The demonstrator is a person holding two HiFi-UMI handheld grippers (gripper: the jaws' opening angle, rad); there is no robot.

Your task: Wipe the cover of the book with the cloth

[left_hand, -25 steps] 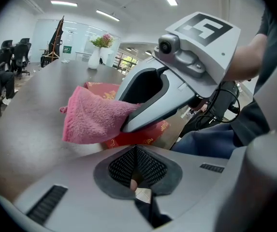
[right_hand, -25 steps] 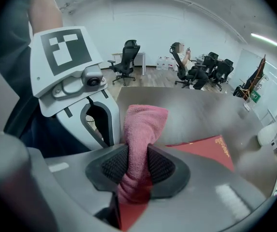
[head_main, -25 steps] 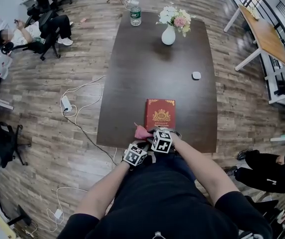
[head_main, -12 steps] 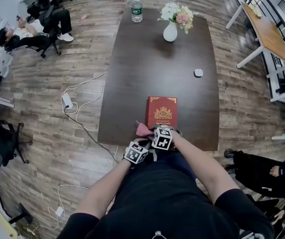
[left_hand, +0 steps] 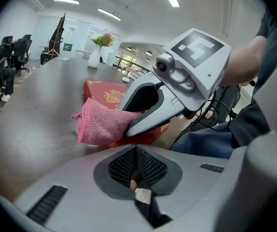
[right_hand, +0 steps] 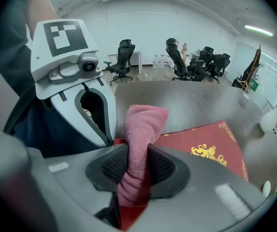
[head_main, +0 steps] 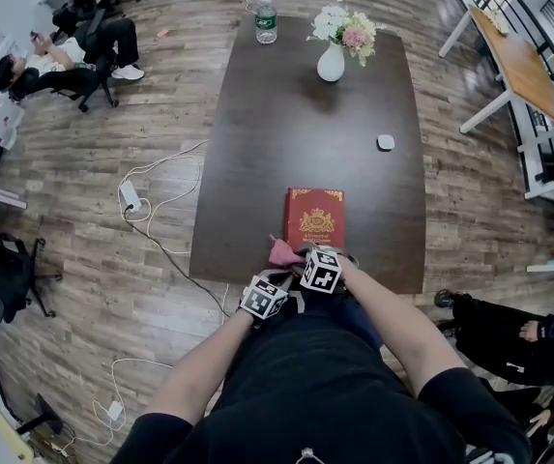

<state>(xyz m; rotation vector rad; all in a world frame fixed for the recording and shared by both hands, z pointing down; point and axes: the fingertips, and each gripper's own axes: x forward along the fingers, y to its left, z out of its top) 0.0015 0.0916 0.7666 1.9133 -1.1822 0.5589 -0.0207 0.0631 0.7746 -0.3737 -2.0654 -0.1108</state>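
Cloth shifted right, flowers in vase

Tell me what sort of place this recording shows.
Most likely an open-plan office or meeting area: a long dark meeting table, black swivel office chairs at the far side, and a light wooden desk on white legs nearby.

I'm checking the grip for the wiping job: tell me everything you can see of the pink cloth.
The pink cloth looks like soft terry towelling, bunched into a thick fold. The right gripper is shut on it, its pads pinching the middle, and the free end sticks out past the jaws. It sits at the near left corner of the red book, and its loose end seems to rest on the cover's edge.
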